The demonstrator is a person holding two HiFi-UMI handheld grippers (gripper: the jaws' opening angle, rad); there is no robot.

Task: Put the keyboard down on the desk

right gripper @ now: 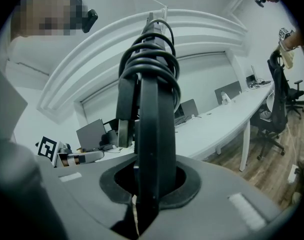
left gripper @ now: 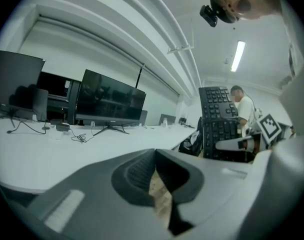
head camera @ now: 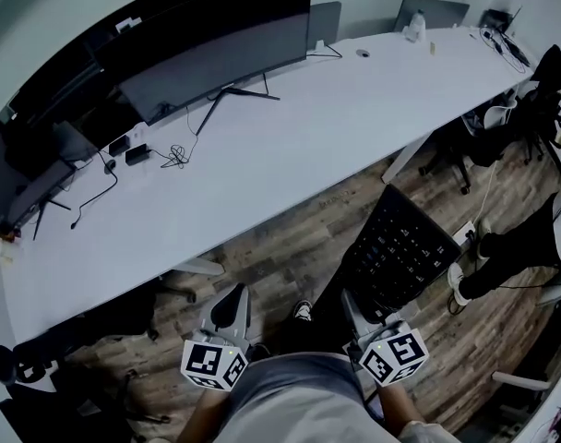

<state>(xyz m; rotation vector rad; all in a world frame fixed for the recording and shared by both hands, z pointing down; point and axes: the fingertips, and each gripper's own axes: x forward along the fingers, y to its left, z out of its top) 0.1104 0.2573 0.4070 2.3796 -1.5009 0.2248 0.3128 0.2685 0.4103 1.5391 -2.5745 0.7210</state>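
Keyboard [head camera: 400, 247] hangs over floor [head camera: 290, 247], near-right of desk [head camera: 290, 146], long axis running far-right from right gripper [head camera: 358, 308], clenched on its near end; left gripper [head camera: 227, 314] closed, empty, alongside.

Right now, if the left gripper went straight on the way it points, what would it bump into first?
Probably the white desk: the left gripper aims at its near edge, with only floor in between. Whether it would meet the edge or pass just over the top is hard to judge.
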